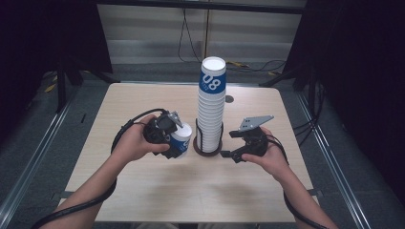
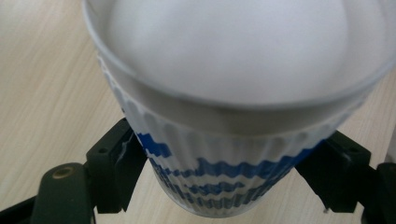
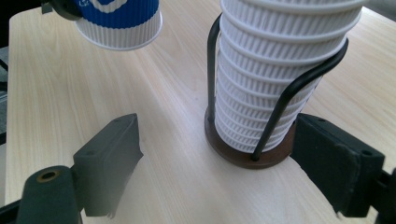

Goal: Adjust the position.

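A white ribbed paper cup [image 1: 183,135] with a blue band sits mouth-up between the jaws of my left gripper [image 1: 177,141], just left of the stack. The left gripper view has its black jaws pressed on both sides of the cup [image 2: 210,154], so the left gripper [image 2: 224,186] is shut on it. In the right gripper view the cup [image 3: 119,21] hangs a little above the table. A tall stack of the same cups [image 1: 212,105] [image 3: 275,70] stands in a black wire holder [image 3: 299,81] on a brown round base [image 3: 243,156]. My right gripper [image 1: 230,144] [image 3: 219,163] is open low beside that base, its jaws either side of it.
The pale wooden table [image 1: 143,191] has bare room in front and at both sides of the stack. A small dark disc [image 1: 229,99] lies behind the stack. Cables run over the floor beyond the far edge, and dark frames stand left and right of the table.
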